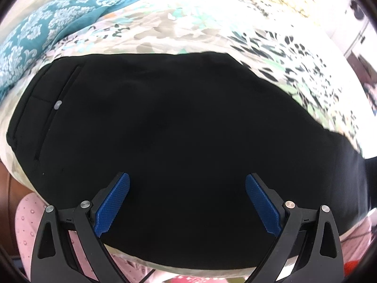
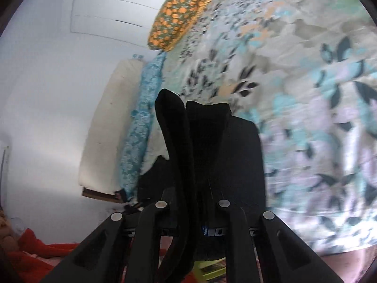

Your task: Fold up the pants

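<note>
While the black pants (image 1: 179,141) lay spread flat on the bed (image 1: 212,23), the left tool (image 1: 187,202) hung just above them with its two blue fingers (image 1: 113,205) wide apart and nothing between them. A pocket and a small pale button showed on the left side of the cloth, so that end looked like the top of the pants. The right tool (image 2: 193,202) was squeezed tight on a bunch of the same black cloth, which stood up in two soft flaps, lifted off the flowery sheet (image 2: 306,94). That picture was blurry, so it was hard to tell which end was held. The job seemed to be in the middle: one part was picked up for a fold, but it had not been laid down or smoothed yet. An orange pillow (image 2: 181,11) sat far up the bed.
</note>
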Demonstrator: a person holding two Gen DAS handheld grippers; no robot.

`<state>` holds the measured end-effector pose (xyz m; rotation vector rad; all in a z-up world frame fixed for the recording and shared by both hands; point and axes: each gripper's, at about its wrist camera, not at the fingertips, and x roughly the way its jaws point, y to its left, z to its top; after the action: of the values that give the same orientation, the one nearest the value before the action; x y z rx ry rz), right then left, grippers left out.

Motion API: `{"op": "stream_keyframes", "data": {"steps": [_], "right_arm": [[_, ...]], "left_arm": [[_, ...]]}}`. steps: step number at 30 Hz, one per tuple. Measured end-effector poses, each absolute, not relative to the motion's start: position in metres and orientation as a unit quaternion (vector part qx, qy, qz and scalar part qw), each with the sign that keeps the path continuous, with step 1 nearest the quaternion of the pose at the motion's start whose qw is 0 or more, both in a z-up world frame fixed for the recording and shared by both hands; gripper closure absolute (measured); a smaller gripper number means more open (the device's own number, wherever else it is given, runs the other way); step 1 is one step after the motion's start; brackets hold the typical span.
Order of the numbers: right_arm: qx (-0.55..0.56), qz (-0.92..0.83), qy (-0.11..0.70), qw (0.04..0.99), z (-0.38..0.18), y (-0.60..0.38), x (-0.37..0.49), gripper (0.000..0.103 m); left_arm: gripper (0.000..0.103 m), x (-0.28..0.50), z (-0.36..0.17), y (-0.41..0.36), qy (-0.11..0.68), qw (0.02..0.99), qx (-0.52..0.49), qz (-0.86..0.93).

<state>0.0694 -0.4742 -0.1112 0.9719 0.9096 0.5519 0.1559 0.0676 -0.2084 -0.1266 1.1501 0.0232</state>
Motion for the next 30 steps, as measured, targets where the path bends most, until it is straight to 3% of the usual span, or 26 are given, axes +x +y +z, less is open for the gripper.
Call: {"op": "stream_keyframes", "data": {"steps": [6,11,13,14,15,16,24,28,29,30], "right_arm": [[0.472,0.368,0.418,0.683,-0.116,-0.311,0.146,0.09],[0.434,0.395,0.458,0.668,-0.146,-0.169,0.194,0.09],[0.408,0.37,0.486,0.678,-0.161,-0.128,0.202,0.079],[0.396,0.352,0.511,0.677,-0.17,-0.11,0.205,0.058],[0.39,0.339,0.529,0.673,-0.176,-0.098,0.206,0.025],[0.388,0.33,0.541,0.67,-0.179,-0.094,0.202,0.019],[0.31,0.273,0.485,0.771,-0.13,-0.206,0.15,0.016],[0.317,0.212,0.471,0.796,-0.124,-0.267,0.102,0.014],[0.319,0.201,0.467,0.8,-0.123,-0.279,0.091,0.014],[0.321,0.191,0.463,0.804,-0.124,-0.286,0.079,0.014]], "left_arm": [[0.004,0.151,-0.205,0.086,0.53,0.843,-0.087,0.02],[0.004,0.144,-0.195,0.113,0.511,0.849,-0.129,0.039],[0.004,0.14,-0.19,0.124,0.5,0.851,-0.152,0.049],[0.004,0.138,-0.188,0.131,0.493,0.852,-0.165,0.051],[0.004,0.136,-0.186,0.136,0.489,0.853,-0.176,0.053],[0.004,0.134,-0.185,0.14,0.485,0.853,-0.185,0.054],[0.004,0.129,-0.173,0.13,0.463,0.856,-0.228,-0.032],[0.004,0.141,-0.16,0.069,0.461,0.867,-0.139,-0.131],[0.007,0.147,-0.162,0.055,0.468,0.866,-0.107,-0.138],[0.016,0.154,-0.168,0.041,0.48,0.862,-0.077,-0.142]]}}
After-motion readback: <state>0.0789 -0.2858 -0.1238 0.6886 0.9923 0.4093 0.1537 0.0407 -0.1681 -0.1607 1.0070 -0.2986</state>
